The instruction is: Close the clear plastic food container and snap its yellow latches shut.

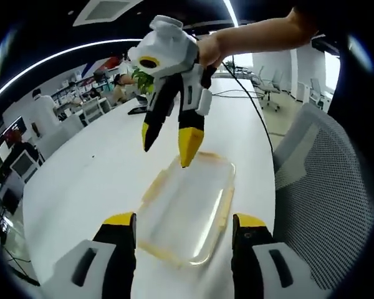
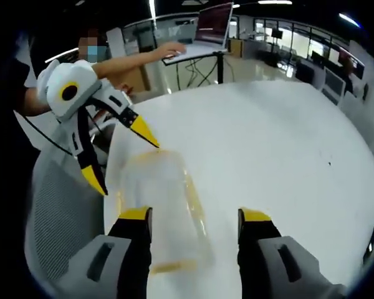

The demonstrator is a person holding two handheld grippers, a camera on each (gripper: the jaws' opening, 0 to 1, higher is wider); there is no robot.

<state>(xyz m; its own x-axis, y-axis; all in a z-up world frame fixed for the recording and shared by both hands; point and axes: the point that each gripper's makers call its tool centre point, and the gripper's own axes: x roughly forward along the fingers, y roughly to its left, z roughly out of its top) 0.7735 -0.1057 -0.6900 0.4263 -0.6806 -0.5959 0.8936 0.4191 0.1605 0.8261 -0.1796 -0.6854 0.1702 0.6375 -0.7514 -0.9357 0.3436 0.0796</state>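
The clear plastic container (image 1: 188, 205) lies flat on the white table (image 1: 87, 180), near its edge, with its lid resting on top and yellow latches along its long sides. My left gripper (image 1: 184, 221) is open, its jaws standing either side of the container's near end. My right gripper (image 1: 168, 144) hangs open over the far end, one yellow fingertip (image 1: 188, 149) at the lid's far rim. In the right gripper view the container (image 2: 159, 199) lies by the left jaw of my open right gripper (image 2: 195, 216), and the left gripper (image 2: 123, 163) is open at its far end.
A grey mesh chair (image 1: 327, 187) stands close to the table edge beside the container, also visible as the chair (image 2: 53, 218). A person's arm reaches to a laptop (image 2: 213, 25) at the far end. A black cable (image 1: 252, 99) runs across the table.
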